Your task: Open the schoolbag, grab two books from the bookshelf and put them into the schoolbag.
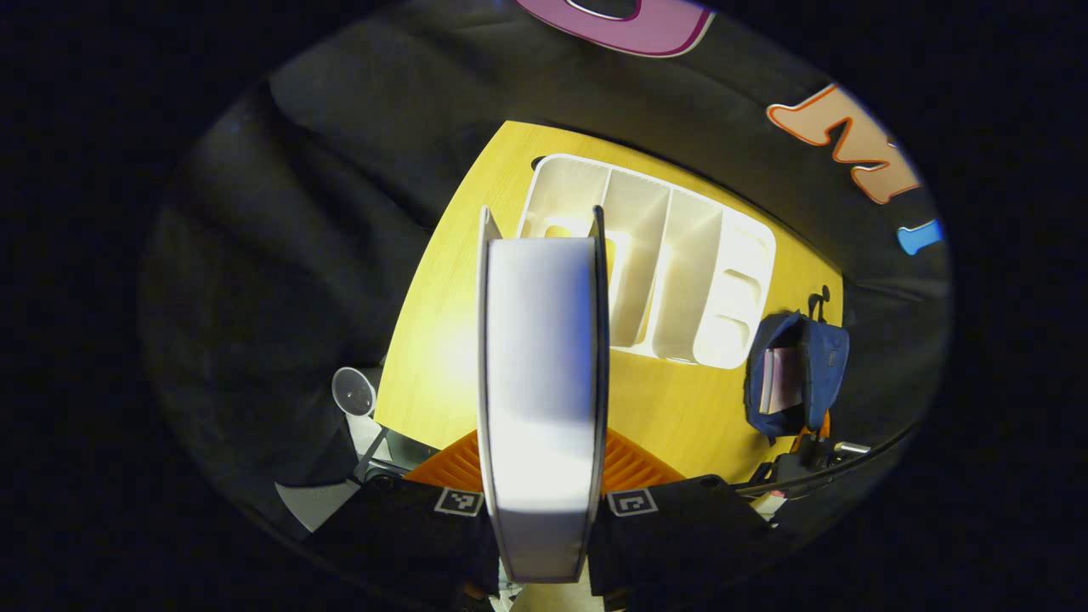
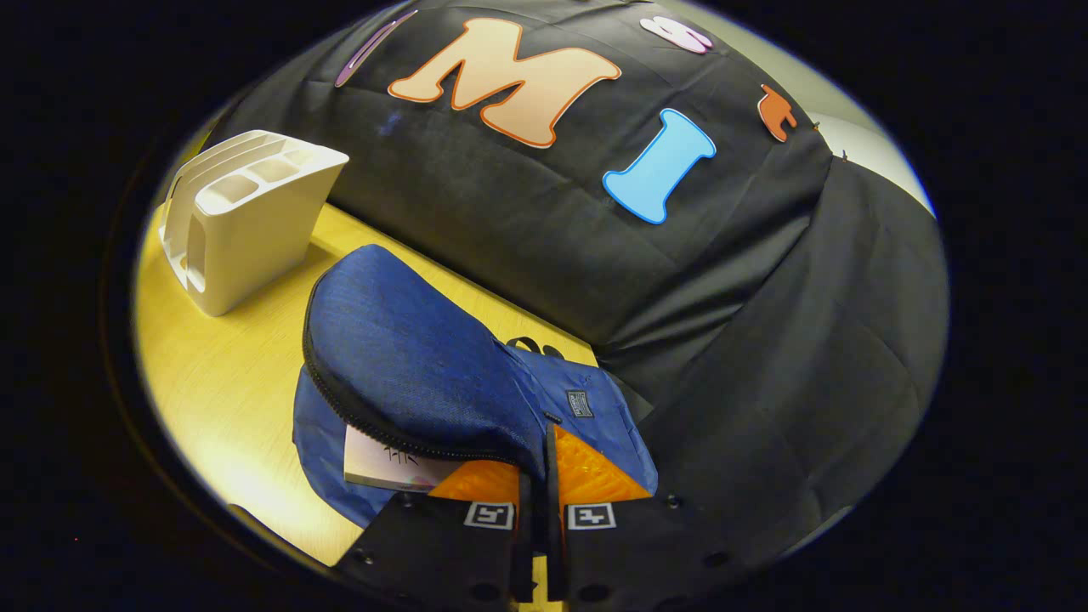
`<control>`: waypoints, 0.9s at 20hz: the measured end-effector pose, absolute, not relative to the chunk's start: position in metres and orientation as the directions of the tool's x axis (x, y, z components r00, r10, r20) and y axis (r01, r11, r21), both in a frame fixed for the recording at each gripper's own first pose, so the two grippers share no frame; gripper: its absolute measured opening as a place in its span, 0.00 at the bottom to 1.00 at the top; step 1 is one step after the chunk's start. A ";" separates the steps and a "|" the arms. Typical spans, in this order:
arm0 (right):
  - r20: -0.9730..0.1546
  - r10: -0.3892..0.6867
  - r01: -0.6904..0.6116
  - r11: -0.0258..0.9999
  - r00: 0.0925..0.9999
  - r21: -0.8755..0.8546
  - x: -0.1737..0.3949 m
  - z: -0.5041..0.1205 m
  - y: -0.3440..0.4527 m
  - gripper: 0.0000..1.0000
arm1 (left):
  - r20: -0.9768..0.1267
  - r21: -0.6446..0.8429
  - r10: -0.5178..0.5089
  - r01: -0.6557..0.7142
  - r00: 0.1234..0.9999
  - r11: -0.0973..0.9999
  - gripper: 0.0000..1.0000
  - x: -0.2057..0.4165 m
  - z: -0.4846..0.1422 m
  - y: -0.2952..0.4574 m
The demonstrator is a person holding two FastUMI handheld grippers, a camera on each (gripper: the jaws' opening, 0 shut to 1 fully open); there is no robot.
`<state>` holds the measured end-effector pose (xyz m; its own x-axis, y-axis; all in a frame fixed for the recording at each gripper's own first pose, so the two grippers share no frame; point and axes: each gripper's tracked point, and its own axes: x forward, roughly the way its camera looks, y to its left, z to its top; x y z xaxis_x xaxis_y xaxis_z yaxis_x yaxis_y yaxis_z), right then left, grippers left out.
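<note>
Left gripper view: left gripper (image 1: 544, 518) clamps a book (image 1: 540, 382) above the bookshelf (image 1: 671, 272). Beside the bookshelf, right gripper (image 2: 537, 501) pinches the schoolbag (image 2: 408, 357) flap open, one book (image 2: 387, 466) inside. Next, probably lower the second book in.

Bench (image 2: 221, 382): wood-grain top, smooth, faintly glossy under the light. Bookshelf (image 1: 680, 272): moulded plastic, smooth, satin sheen. Schoolbag (image 2: 408, 357): woven cloth, matt, denim-like weave, toothed zip along the flap edge. Book (image 1: 540, 382) in the left claw (image 1: 544, 476): paper page block, smooth and matt. Second book (image 2: 382, 467) inside the bag: glossy paper cover.
</note>
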<state>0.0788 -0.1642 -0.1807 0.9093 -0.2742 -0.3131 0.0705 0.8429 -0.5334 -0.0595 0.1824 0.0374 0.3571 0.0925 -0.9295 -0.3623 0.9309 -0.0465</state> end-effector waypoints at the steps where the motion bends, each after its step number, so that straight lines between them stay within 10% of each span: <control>1: -0.314 -0.266 0.064 0.844 0.911 -0.532 0.079 -0.181 -0.164 0.06 | -0.926 -0.074 0.067 -0.355 0.371 0.932 0.38 -0.067 0.040 0.168; 18: -0.331 -0.162 -0.023 0.871 0.929 -0.490 0.082 -0.177 -0.165 0.06 | -0.658 -0.597 -0.514 0.034 0.551 0.801 0.37 -0.030 -0.061 -0.102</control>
